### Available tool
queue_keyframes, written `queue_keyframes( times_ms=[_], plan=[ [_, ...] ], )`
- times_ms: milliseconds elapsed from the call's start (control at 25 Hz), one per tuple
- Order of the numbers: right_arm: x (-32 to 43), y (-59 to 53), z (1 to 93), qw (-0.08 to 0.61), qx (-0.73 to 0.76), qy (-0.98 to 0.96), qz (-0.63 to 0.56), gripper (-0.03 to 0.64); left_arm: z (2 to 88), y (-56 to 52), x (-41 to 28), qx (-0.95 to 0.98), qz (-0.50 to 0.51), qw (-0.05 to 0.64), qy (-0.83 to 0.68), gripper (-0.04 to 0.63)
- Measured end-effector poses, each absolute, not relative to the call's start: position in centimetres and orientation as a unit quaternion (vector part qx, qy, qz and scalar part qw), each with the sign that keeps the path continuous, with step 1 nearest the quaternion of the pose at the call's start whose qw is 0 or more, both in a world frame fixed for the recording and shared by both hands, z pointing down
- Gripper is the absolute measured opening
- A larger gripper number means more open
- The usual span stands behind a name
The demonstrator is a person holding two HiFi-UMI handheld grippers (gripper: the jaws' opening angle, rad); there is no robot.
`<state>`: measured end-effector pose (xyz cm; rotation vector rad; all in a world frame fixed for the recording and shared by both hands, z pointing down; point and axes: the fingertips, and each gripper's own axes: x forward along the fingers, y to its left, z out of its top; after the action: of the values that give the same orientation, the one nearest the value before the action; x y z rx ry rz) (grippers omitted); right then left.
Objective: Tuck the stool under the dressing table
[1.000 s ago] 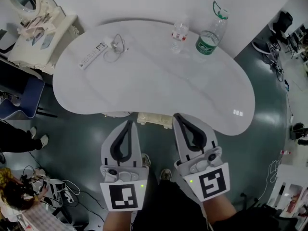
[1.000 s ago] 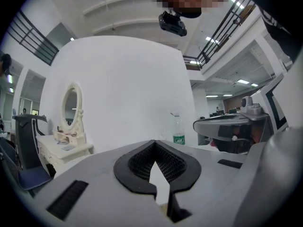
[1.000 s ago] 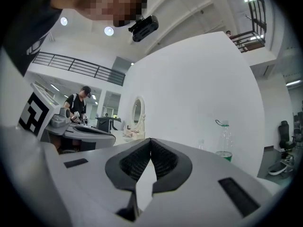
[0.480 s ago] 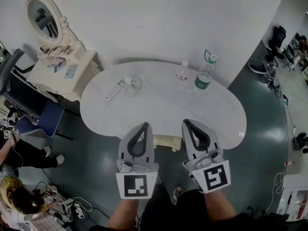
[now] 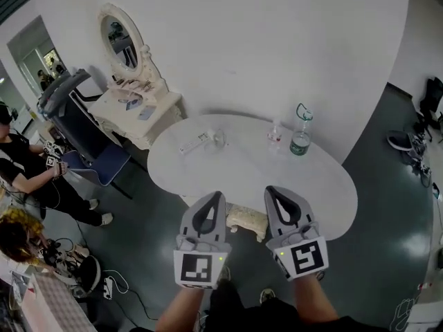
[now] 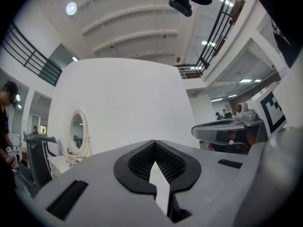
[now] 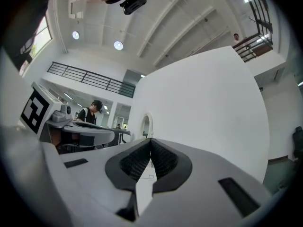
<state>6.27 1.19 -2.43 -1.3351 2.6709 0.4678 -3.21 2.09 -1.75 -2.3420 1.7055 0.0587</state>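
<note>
Stool [image 5: 246, 220] sits mostly tucked under the white bench's [image 5: 235, 164] near edge at lower centre, while the left gripper [image 5: 215, 196] and right gripper [image 5: 272, 191], both clenched and empty, have lifted clear of it, so the push looks finished.

The stool [image 5: 246, 219] is set partly under the tabletop's [image 5: 239, 175] near edge, two bottles [image 5: 300, 134] are stood at its far right, and the dressing table [image 5: 136, 109] is placed behind, leftward.

Ahead of you: white oval table [image 5: 235, 168], stool [image 5: 247, 219] at its near edge. Far left: dressing table [image 5: 142, 113], blue chair [image 5: 97, 159] beside it. Right: open floor [image 5: 387, 220], your passage.
</note>
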Motion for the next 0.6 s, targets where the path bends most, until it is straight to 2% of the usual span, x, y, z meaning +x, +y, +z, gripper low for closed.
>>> queue_keyframes(
  times_ms=[360, 600],
  plan=[
    [11.3, 7.5, -3.4, 0.092, -0.39, 0.9, 0.171, 0.005, -3.1, 8.3, 1.4, -0.759, 0.002, 0.169, 0.629, 0.005],
    [12.8, 9.3, -3.6, 0.104, -0.386, 0.898, 0.186, 0.005, -3.0, 10.2, 2.9, -0.756, 0.018, 0.166, 0.633, 0.005]
  ],
)
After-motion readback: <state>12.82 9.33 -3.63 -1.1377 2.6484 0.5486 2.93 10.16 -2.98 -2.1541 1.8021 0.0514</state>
